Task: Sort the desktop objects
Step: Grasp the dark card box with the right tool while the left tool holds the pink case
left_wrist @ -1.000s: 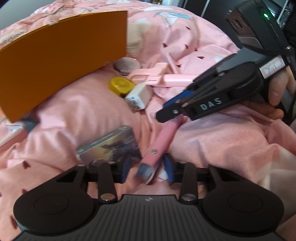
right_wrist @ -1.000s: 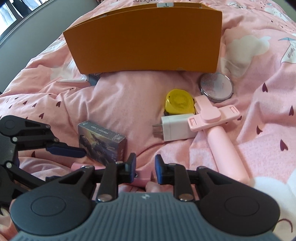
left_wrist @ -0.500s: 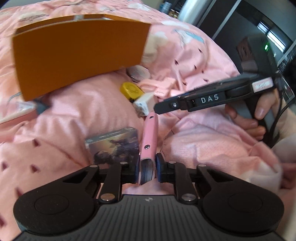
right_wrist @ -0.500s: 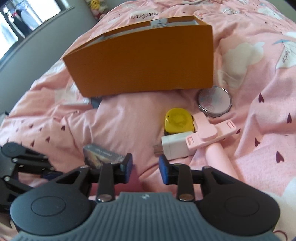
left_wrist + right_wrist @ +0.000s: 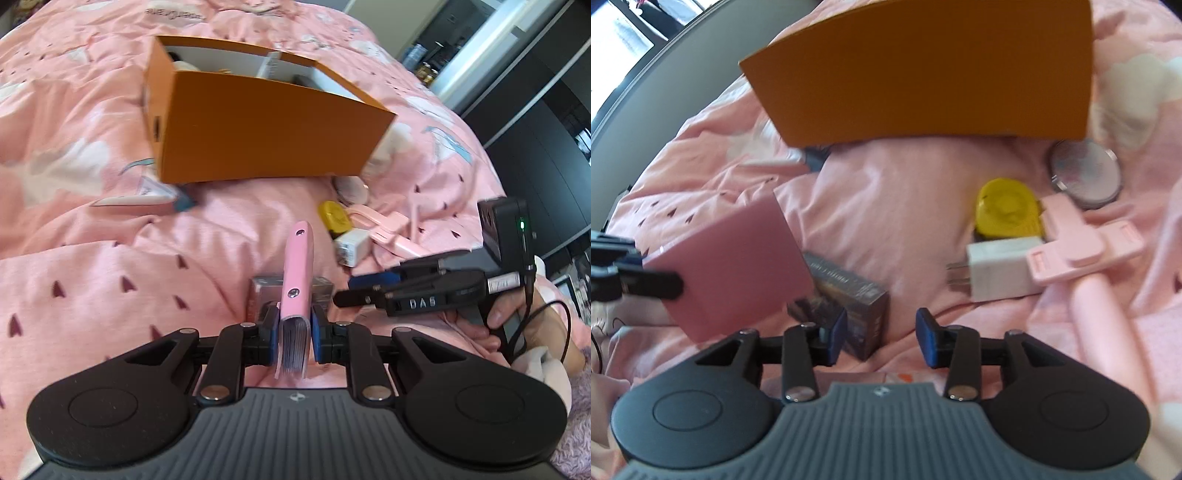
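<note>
Left fingers [image 5: 275,334] clamp pink notebook [image 5: 295,295] by its page edge, lifted above bed [image 5: 110,277]; right gripper [image 5: 881,334] fingers wide apart near card box [image 5: 849,299]; orange box [image 5: 266,140] beyond.

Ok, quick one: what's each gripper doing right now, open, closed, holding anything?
Left gripper: closed on the pink notebook, gripped at its page edge.
Right gripper: open, holding nothing, above the dark card box.
</note>
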A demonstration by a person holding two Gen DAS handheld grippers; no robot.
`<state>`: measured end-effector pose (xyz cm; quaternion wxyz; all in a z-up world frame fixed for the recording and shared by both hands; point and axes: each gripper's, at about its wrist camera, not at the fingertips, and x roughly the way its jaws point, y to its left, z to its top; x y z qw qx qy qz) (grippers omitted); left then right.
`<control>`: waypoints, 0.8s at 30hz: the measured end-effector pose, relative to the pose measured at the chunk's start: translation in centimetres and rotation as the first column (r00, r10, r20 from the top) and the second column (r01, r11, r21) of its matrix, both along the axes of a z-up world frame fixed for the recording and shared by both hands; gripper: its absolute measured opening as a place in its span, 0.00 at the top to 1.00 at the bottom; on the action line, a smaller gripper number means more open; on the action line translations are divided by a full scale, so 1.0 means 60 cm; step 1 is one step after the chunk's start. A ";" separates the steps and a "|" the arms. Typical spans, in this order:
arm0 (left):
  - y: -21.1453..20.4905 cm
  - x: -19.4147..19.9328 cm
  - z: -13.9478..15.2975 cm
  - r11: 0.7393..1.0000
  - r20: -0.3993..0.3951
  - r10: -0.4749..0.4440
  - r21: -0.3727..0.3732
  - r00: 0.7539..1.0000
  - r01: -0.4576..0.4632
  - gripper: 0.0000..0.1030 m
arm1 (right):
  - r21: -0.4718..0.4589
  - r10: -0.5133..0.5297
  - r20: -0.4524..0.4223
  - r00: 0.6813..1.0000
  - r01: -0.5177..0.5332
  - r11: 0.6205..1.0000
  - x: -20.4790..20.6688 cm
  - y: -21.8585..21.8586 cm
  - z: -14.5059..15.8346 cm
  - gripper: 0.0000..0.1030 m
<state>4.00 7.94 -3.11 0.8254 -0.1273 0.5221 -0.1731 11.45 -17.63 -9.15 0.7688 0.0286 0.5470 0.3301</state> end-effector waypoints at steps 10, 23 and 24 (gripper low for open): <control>0.049 -0.001 -0.023 0.991 -0.062 0.134 0.023 0.989 -0.132 0.81 | 0.028 0.052 -0.085 0.995 -0.049 0.998 0.023 0.037 -0.046 0.56; 0.052 0.005 -0.033 0.986 -0.063 0.167 0.021 0.984 -0.166 0.80 | 0.135 0.079 -0.056 0.995 -0.071 0.988 0.006 0.027 -0.015 0.71; 0.049 0.006 -0.034 0.987 -0.061 0.162 0.022 0.985 -0.161 0.79 | 0.167 0.088 -0.048 0.995 -0.078 0.983 0.003 0.027 -0.006 0.73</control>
